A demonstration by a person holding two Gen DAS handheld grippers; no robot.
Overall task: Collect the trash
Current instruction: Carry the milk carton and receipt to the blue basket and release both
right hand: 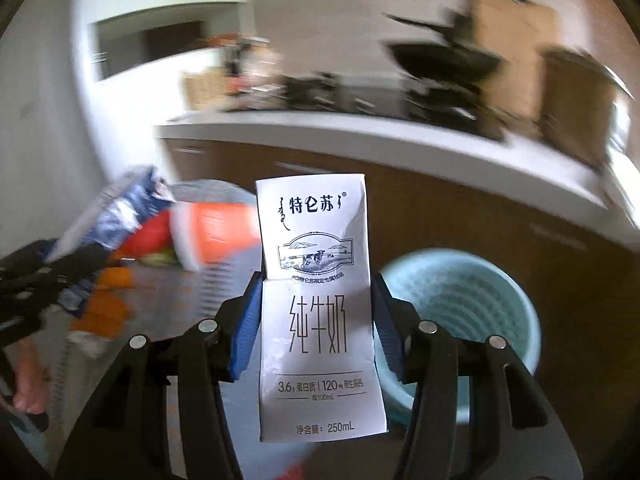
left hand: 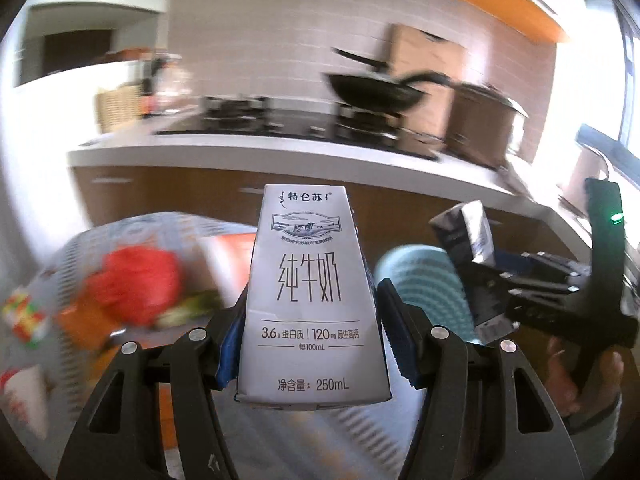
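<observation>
Blurred kitchen fills the background: a long white counter (left hand: 280,156) over brown cabinet fronts, with a black wok (left hand: 374,92) on the black hob near the counter's right end. Below the counter's front edge stands a round pale-blue ribbed plastic bin (right hand: 460,312). The left gripper (left hand: 310,320) has its blue-padded fingers clamped on the sides of a white 250 mL milk carton (left hand: 312,300), held upright. The right gripper (right hand: 316,328) likewise pinches a second white milk carton (right hand: 320,320), upright, just left of the bin. Red and orange litter (left hand: 136,284) lies blurred on a patterned surface to the left.
</observation>
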